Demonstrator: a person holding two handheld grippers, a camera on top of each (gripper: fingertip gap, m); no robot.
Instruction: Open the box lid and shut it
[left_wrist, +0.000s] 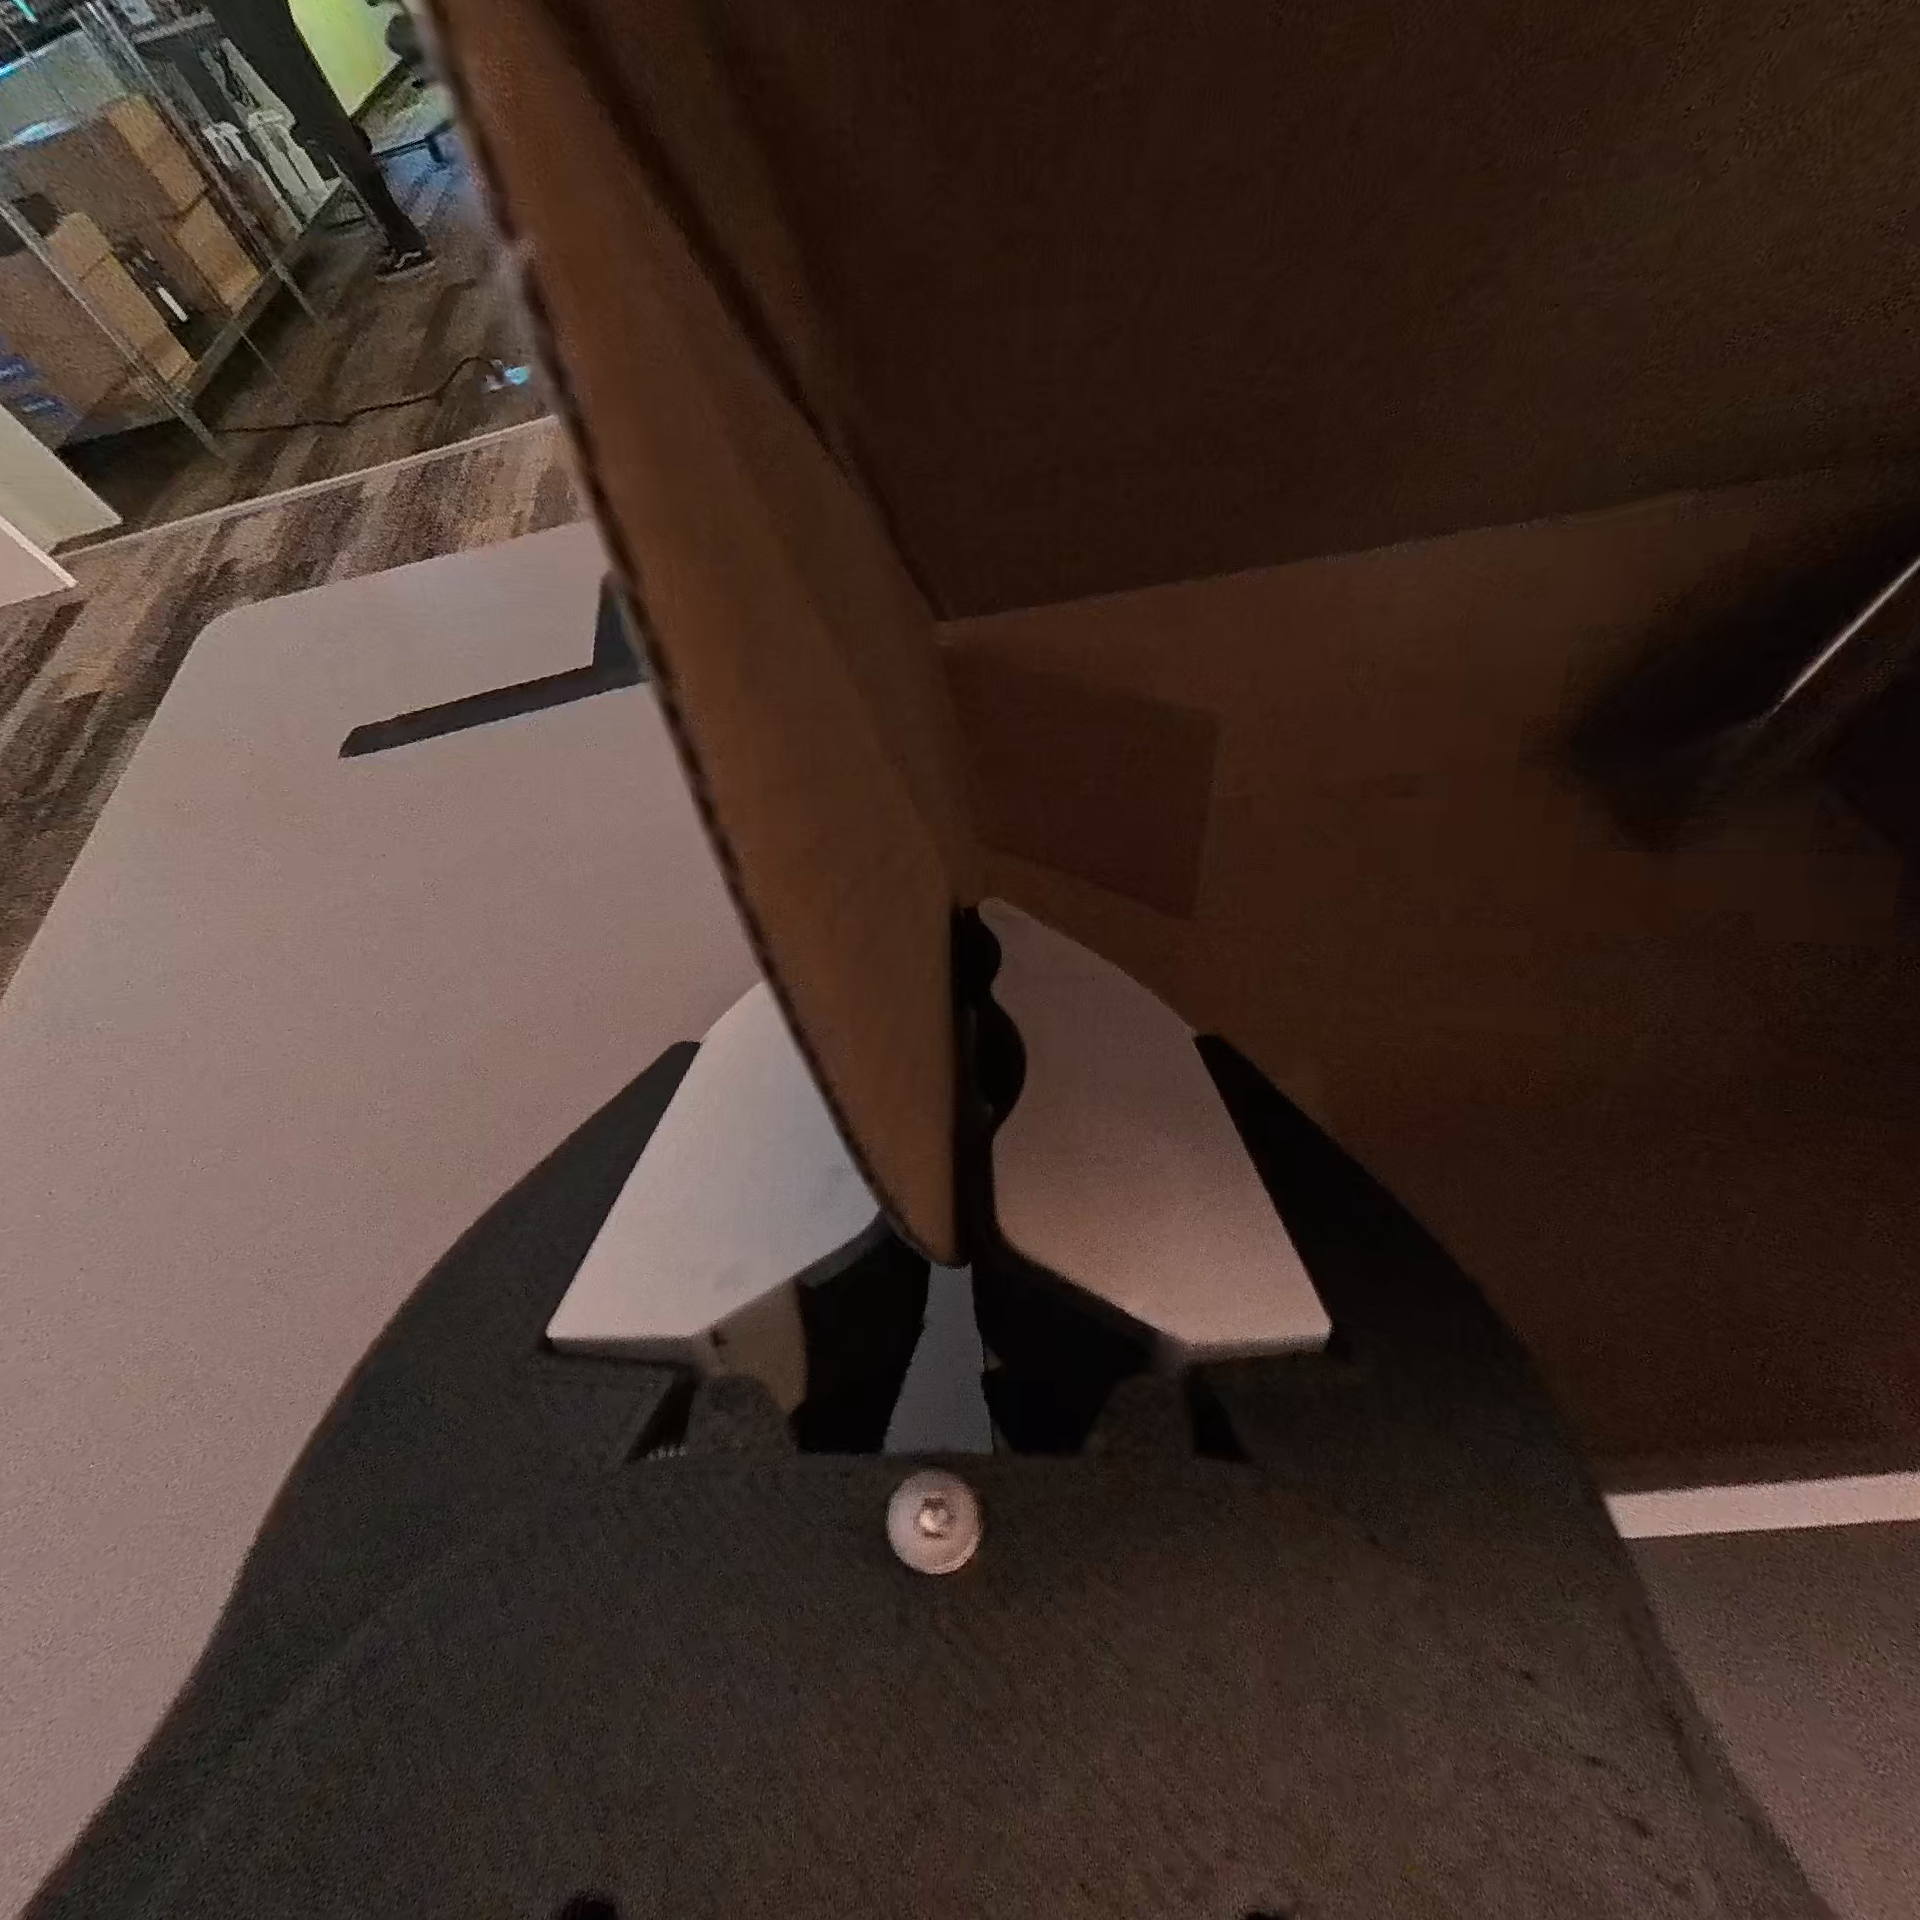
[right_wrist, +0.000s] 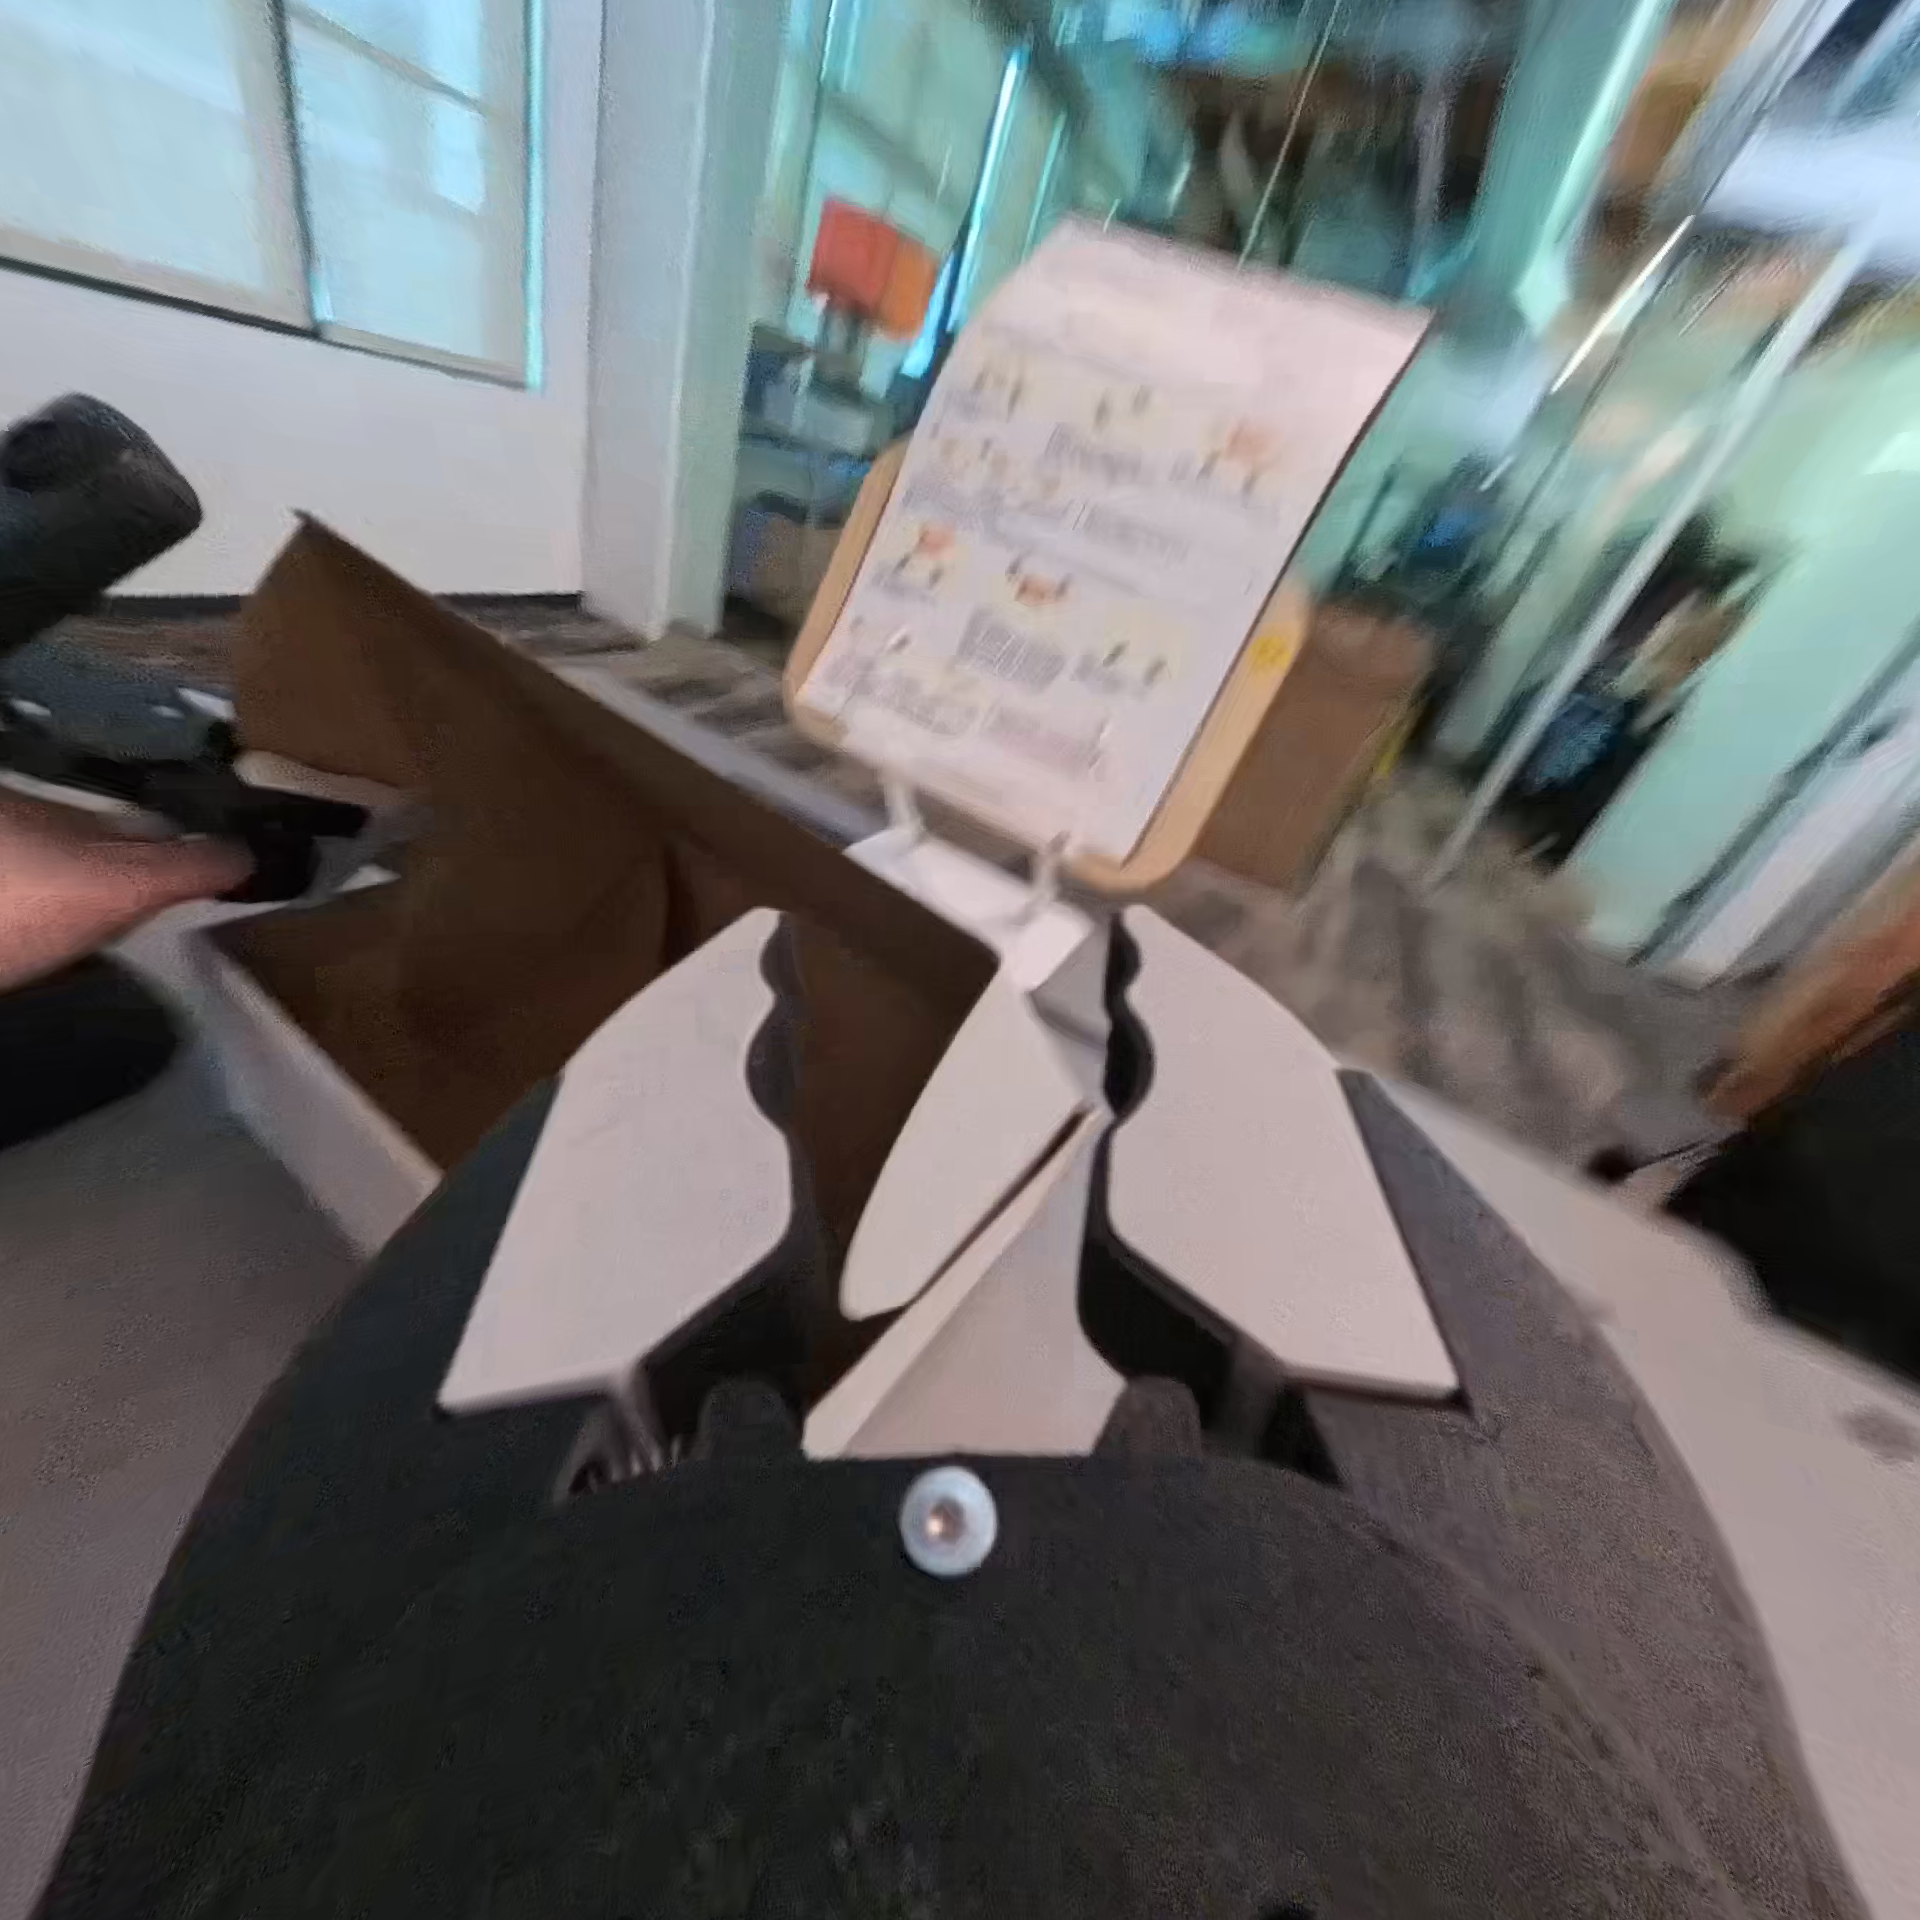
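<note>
Here my left fingers pinch the light, bendy cardboard flap edge; right fingers spread, empty.

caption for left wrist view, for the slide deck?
Left tongs shut on the edge of a brown cardboard box flap, raised over the white table.

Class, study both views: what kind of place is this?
Probably an office or lab workspace: white table, patterned carpet, wire shelving with cardboard boxes, glass partitions.
</note>
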